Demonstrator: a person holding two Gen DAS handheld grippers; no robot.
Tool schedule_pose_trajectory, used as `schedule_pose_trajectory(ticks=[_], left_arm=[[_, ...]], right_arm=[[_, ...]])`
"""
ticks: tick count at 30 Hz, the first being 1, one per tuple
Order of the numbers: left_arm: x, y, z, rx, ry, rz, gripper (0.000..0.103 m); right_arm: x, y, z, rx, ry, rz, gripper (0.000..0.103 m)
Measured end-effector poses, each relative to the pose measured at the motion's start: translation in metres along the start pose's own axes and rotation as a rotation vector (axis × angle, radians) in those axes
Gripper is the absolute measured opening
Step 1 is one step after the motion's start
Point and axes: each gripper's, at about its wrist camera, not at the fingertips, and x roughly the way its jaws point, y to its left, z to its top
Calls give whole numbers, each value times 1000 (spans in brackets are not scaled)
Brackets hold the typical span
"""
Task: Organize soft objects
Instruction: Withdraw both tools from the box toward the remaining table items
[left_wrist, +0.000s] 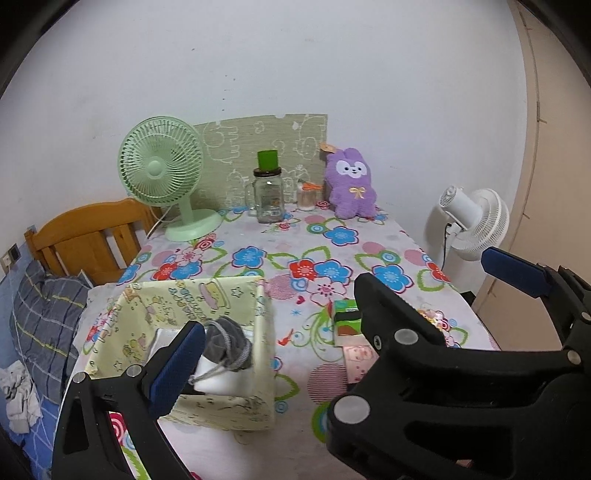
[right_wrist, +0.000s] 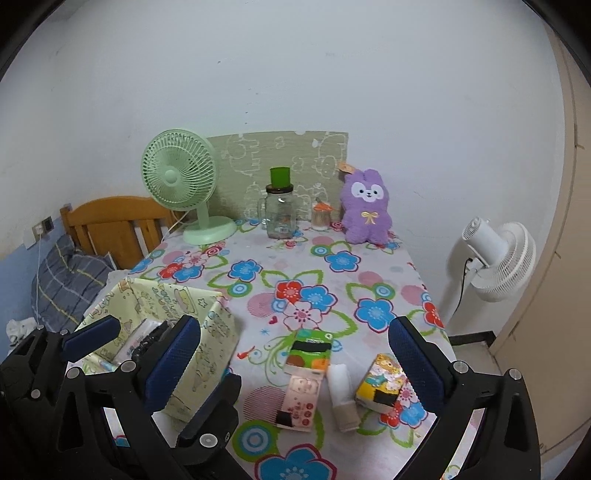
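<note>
Both grippers stand spread and empty: my left gripper (right_wrist: 133, 334) over the yellow fabric bin (right_wrist: 207, 354), which holds a grey sock (left_wrist: 227, 343); my right gripper (right_wrist: 295, 350) right of it, above tissue packs (right_wrist: 308, 350). Next I'd pinch one.

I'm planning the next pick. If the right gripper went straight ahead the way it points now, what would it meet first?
Probably the small items on the tablecloth: the right gripper, open, frames the green tissue pack and white roll. Depth is unclear.
</note>
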Motion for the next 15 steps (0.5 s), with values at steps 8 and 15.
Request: schedule_pose_trajectory(ticks=[8,15], left_arm=[[6,-17,-8,7,17,-28,103],[15,-33,-15,26,39,-60,103]], right_arm=[[0,-18,-12,11,14,-21,103],[1,-32,-22,7,22,-34,103]])
